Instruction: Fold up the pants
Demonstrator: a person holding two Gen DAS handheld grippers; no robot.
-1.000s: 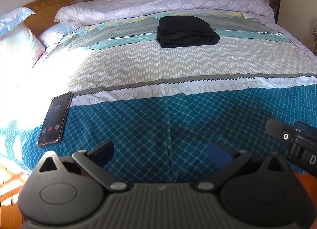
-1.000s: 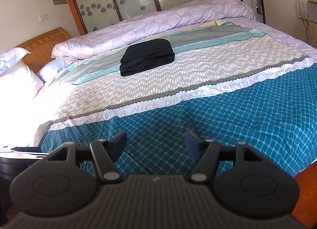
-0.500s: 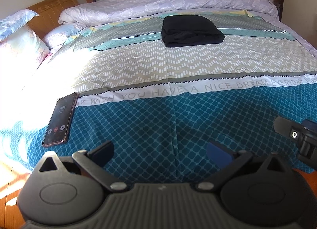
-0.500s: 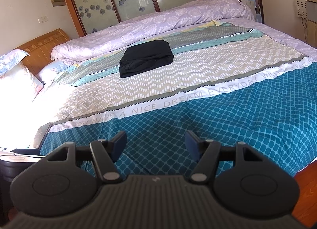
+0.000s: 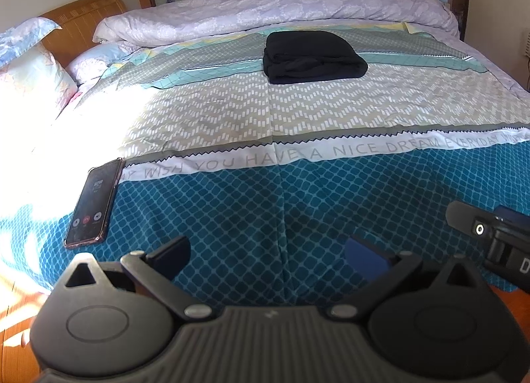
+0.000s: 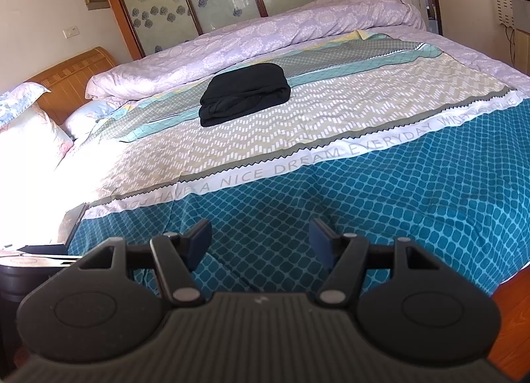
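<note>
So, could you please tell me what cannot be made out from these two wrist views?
- Phone: in the left wrist view its screen text is too small to read; in the right wrist view sun glare washes it out.
- Folded black pants: layers underneath are hidden by the top fold, in both views.
- Right gripper: cut off by the left view's right edge.
- Bedspread lettering: glare hides its start.

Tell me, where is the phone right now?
In the left wrist view, the dark rectangular phone lies flat on the patterned bedspread, left side, near the bed's edge, beside the white lettered stripe.
</note>
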